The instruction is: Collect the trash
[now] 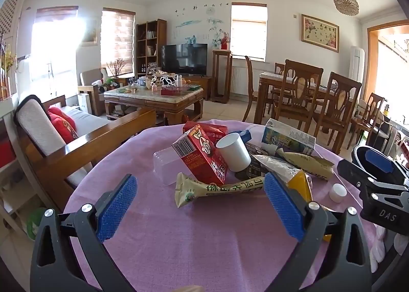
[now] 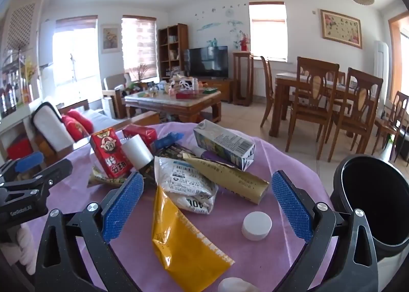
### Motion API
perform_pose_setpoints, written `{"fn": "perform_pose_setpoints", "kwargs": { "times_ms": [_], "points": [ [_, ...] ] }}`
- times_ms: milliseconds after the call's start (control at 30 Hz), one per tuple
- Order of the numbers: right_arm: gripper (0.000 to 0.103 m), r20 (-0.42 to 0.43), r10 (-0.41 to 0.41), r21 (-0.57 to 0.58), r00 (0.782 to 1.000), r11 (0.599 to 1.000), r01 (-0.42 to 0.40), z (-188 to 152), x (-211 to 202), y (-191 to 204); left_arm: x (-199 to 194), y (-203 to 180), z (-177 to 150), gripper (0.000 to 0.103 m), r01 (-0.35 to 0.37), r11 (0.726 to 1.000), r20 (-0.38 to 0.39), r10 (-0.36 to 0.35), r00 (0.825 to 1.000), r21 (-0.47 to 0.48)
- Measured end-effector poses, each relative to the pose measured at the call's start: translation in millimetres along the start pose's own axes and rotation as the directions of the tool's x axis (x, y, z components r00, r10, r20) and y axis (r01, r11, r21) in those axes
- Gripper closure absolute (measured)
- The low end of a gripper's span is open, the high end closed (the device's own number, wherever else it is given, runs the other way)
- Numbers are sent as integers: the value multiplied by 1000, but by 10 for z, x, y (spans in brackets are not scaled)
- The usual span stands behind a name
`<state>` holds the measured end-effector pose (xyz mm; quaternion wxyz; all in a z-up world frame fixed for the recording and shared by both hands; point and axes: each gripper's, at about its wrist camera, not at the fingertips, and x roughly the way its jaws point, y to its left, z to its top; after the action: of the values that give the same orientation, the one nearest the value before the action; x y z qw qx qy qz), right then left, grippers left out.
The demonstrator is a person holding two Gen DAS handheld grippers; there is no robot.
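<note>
Between open right hand-held gripper (image 2: 207,205) fingers: yellow wrapper (image 2: 179,246).

Beyond my pink-clothed table (image 1: 179,240), a cluttered marble-topped coffee table (image 1: 153,98) fronts the dark television (image 1: 184,59); a sofa with red cushions (image 1: 62,125) sits left, wooden dining chairs (image 2: 315,102) and dining table (image 1: 267,79) right.

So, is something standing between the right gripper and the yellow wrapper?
Nothing visible does. The right gripper is open above the purple cloth, and the yellow wrapper lies between its fingers. The white cap sits beside it, apart.
</note>
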<state>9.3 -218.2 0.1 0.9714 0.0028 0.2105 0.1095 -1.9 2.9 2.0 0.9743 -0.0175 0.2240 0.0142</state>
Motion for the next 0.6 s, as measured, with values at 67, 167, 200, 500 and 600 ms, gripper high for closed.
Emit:
{"fn": "perform_pose_setpoints", "kwargs": {
  "times_ms": [67, 167, 200, 500, 600],
  "points": [
    [4, -1, 1, 2, 1000, 1000, -1, -11, 17, -15, -6, 0, -6, 5, 1, 1000, 1, -1, 1000, 1],
    [4, -1, 0, 0, 1000, 1000, 0, -10, 18, -16, -4, 3, -5, 5, 1, 1000, 0, -1, 1000, 0],
    [4, -1, 0, 0, 1000, 1000, 0, -10, 17, -17, -5, 8, -3, 5, 1, 1000, 0, -1, 1000, -1],
    [4, -2, 0, 2, 1000, 1000, 0, -10, 21, -14, -15, -12, 6, 5, 1, 1000, 2, -1, 1000, -1],
    [4, -3, 0, 2, 1000, 1000, 0, -10, 22, -13, -14, -1, -2, 5, 1, 1000, 2, -1, 1000, -1]
  ]
}}
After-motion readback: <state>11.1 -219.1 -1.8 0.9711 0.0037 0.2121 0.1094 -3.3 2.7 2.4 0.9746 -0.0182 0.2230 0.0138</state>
